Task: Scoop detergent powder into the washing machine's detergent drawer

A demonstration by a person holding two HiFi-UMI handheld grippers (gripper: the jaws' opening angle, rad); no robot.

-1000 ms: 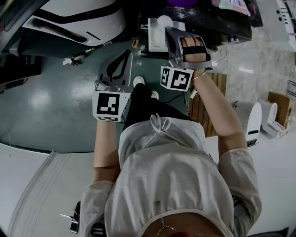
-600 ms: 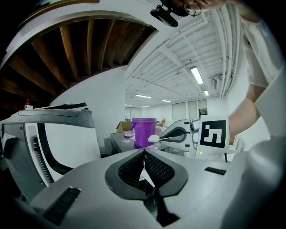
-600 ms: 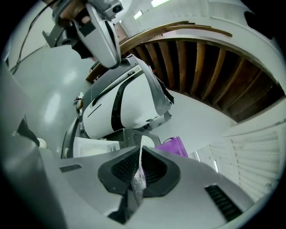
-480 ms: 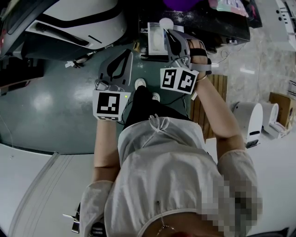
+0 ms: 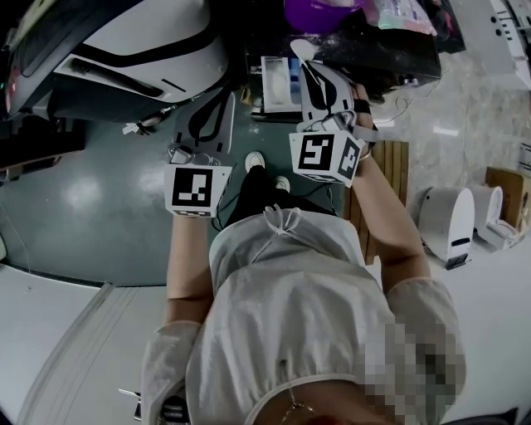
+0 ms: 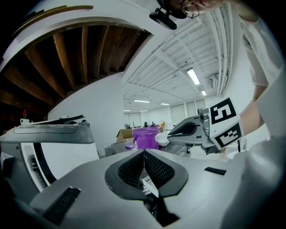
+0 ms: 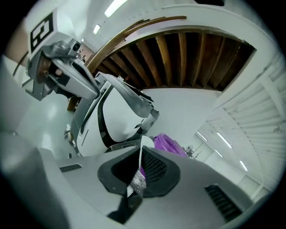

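Right gripper [image 7: 140,156] jaws are clamped on the thin handle of the white scoop [image 5: 300,49], bowl poking out at 12 o'clock. In the head view the detergent drawer [image 5: 276,79] sits just at 7 o'clock of the bowl, with the purple tub [image 5: 319,12] at 1 o'clock. Left gripper [image 6: 144,154] jaws are pressed together, nothing between them.

On green floor [image 5: 83,199], washing machine [image 5: 141,50]
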